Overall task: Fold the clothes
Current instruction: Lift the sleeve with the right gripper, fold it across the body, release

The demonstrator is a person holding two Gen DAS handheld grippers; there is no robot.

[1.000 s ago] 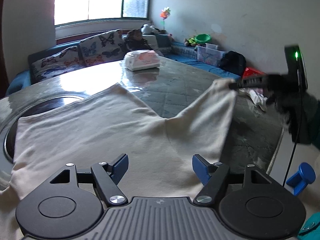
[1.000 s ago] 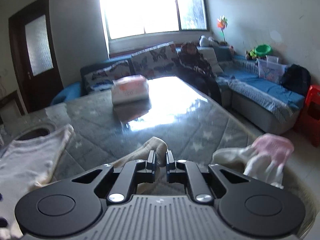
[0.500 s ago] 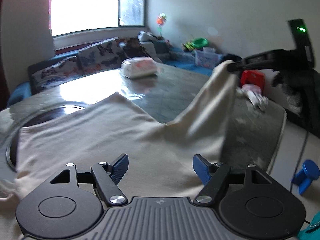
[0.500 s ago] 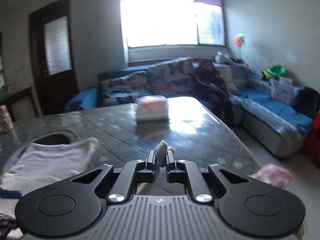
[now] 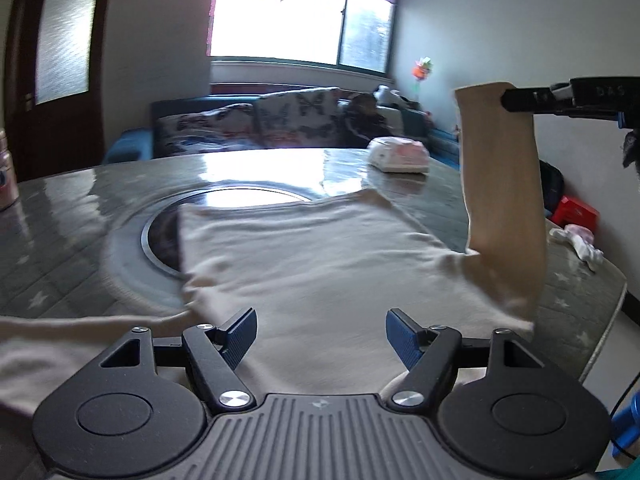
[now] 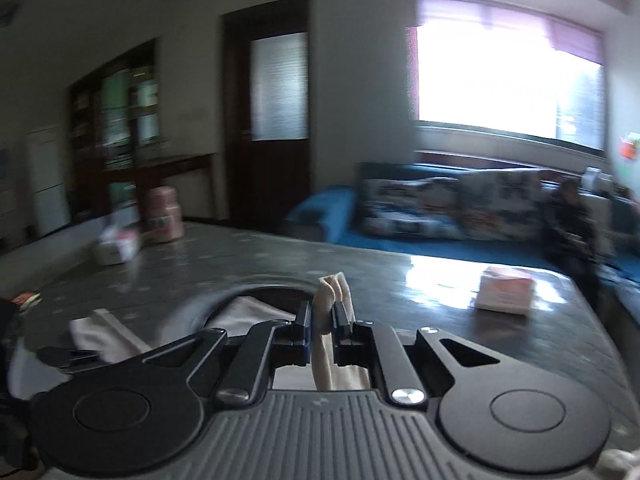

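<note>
1. The right gripper [image 6: 322,326], a black two-finger tool, is clamped on a bunched end of the cream long-sleeved cotton garment [image 5: 320,264]; in the left wrist view the same gripper [image 5: 505,100] holds the sleeve [image 5: 502,200] raised, hanging down from its jaws to the shirt's body.
2. The left gripper [image 5: 321,330], black with blue ribbed pads [image 5: 245,330], hovers just above the near part of the garment with its jaws apart and nothing between them.
3. The garment's body lies spread flat on the dark grey glossy table [image 5: 72,216], partly covering a round inset ring [image 5: 160,236] in the tabletop.
4. A white and pink tissue pack [image 5: 398,155] rests on the far side of the table, apart from the garment.
5. Beyond the table, a blue sofa with butterfly-print cushions [image 5: 280,120] stands below a bright window [image 5: 296,26].
</note>
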